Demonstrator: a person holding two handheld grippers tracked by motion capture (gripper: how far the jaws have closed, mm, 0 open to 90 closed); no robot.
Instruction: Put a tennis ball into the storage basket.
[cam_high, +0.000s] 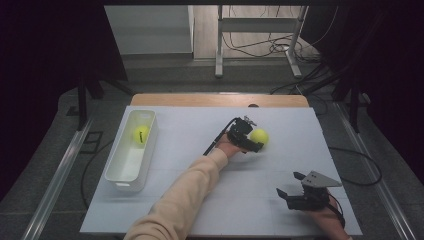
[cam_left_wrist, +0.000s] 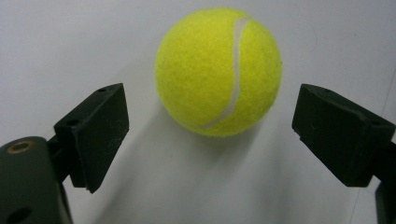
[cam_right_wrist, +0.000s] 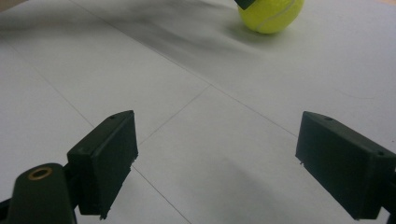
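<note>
Two fuzzy yellow-green tennis balls in all. First, the loose tennis ball (cam_high: 259, 136) with a white curved seam, lies on the white sheet-covered worktop (cam_high: 190, 130), right of centre toward the far edge. In the left gripper view it (cam_left_wrist: 218, 71) sits just ahead of the jaw tips, its body between their lines, neither pad touching it. Second, the binned tennis ball (cam_high: 141, 134), rests in the far end of the white oblong plastic tub (cam_high: 120, 172) at the left side of the worktop.

Two black two-jaw hand-held grippers. Left gripper (cam_high: 252, 142): held by a hand on an arm in a beige sleeve (cam_high: 185, 195), which reaches diagonally from the near edge to the loose ball; jaws spread wide, gripping nothing; a black cable trails from its back. Right gripper (cam_high: 289, 184): held low at the near right of the worktop, well apart from the ball, grey three-cornered plate on top; jaws apart, nothing between them but bare sheet.

One worktop: wooden edge visible at the far side, faint fold lines crossing the sheet. Room: grey floor, metal rails at both sides, one white desk frame with loose cables beyond, dark curtains left and right.
</note>
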